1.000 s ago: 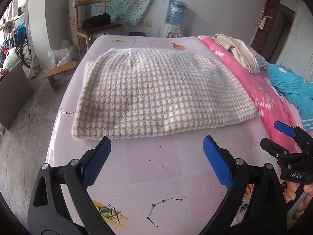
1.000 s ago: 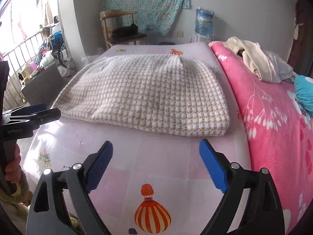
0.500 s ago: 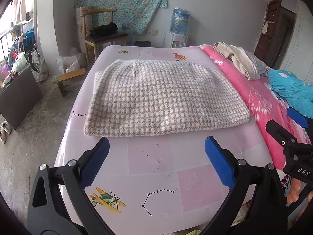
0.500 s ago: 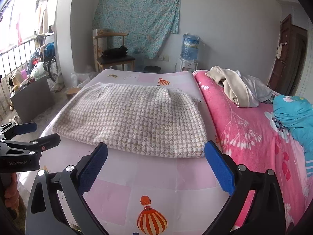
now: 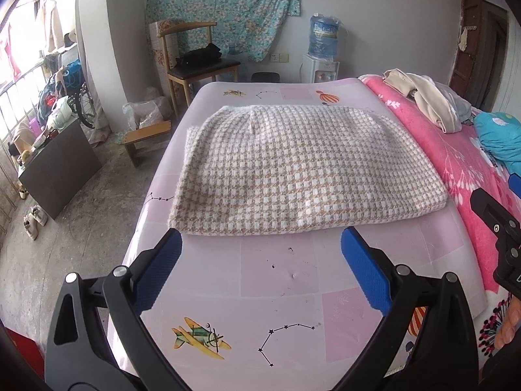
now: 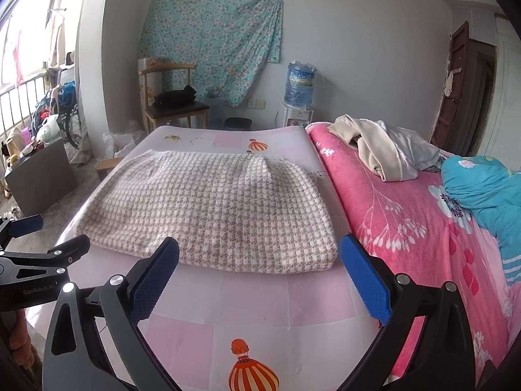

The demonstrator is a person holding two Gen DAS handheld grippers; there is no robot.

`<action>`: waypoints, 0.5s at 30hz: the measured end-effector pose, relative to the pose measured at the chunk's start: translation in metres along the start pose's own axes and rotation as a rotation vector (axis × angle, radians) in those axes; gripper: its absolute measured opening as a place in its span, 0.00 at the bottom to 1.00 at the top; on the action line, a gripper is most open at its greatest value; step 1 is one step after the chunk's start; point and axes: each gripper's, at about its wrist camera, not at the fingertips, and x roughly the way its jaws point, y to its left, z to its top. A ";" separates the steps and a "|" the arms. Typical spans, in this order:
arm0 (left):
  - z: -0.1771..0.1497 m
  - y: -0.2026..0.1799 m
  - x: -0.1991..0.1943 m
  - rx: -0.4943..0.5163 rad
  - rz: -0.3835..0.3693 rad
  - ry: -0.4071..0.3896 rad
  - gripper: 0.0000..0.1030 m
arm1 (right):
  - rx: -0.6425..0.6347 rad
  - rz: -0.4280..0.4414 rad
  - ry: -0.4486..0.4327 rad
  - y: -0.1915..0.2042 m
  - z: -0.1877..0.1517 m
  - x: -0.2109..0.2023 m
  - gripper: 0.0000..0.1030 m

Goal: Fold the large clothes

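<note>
Left tongs (image 5: 260,272) and right tongs (image 6: 260,272) spread wide, empty; folded checked garment (image 5: 306,169) just beyond them

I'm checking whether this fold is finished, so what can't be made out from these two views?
- Houndstooth garment: its underside and inner folded layers are hidden by its own top layer in both views.
- Right tongs: cut off by the left wrist view's right edge.
- Beige clothes pile: its far side is hidden by its own bulk.
- Water bottle label: too small to read.

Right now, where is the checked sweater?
The sweater lies folded flat on the mat, ahead of both open grippers, left of the pink blanket.
</note>
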 end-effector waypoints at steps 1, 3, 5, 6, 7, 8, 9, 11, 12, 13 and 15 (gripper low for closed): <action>0.000 -0.001 0.001 0.006 0.007 0.001 0.92 | 0.000 -0.002 0.013 0.000 -0.001 0.003 0.94; 0.000 -0.004 0.004 0.024 0.019 0.003 0.92 | 0.010 0.006 0.048 0.000 -0.002 0.011 0.94; -0.001 -0.006 0.007 0.021 0.015 0.008 0.92 | 0.040 0.018 0.087 -0.002 -0.004 0.019 0.94; -0.002 -0.006 0.008 0.015 0.016 0.016 0.92 | 0.055 0.020 0.107 -0.003 -0.006 0.023 0.94; -0.003 -0.007 0.011 0.006 0.011 0.026 0.92 | 0.068 0.024 0.126 -0.003 -0.008 0.027 0.94; -0.004 -0.008 0.014 -0.006 0.002 0.039 0.92 | 0.080 0.032 0.146 -0.004 -0.010 0.031 0.94; -0.006 -0.008 0.017 -0.016 -0.004 0.058 0.92 | 0.087 0.035 0.163 -0.003 -0.012 0.035 0.94; -0.009 -0.010 0.026 -0.030 -0.015 0.109 0.92 | 0.091 0.023 0.196 -0.002 -0.016 0.041 0.94; -0.011 -0.011 0.030 -0.030 -0.018 0.132 0.92 | 0.088 0.021 0.213 -0.001 -0.018 0.045 0.94; -0.012 -0.013 0.034 -0.029 -0.016 0.152 0.92 | 0.084 0.020 0.230 0.000 -0.021 0.048 0.94; -0.014 -0.014 0.040 -0.027 -0.013 0.174 0.92 | 0.082 0.020 0.258 0.001 -0.025 0.054 0.94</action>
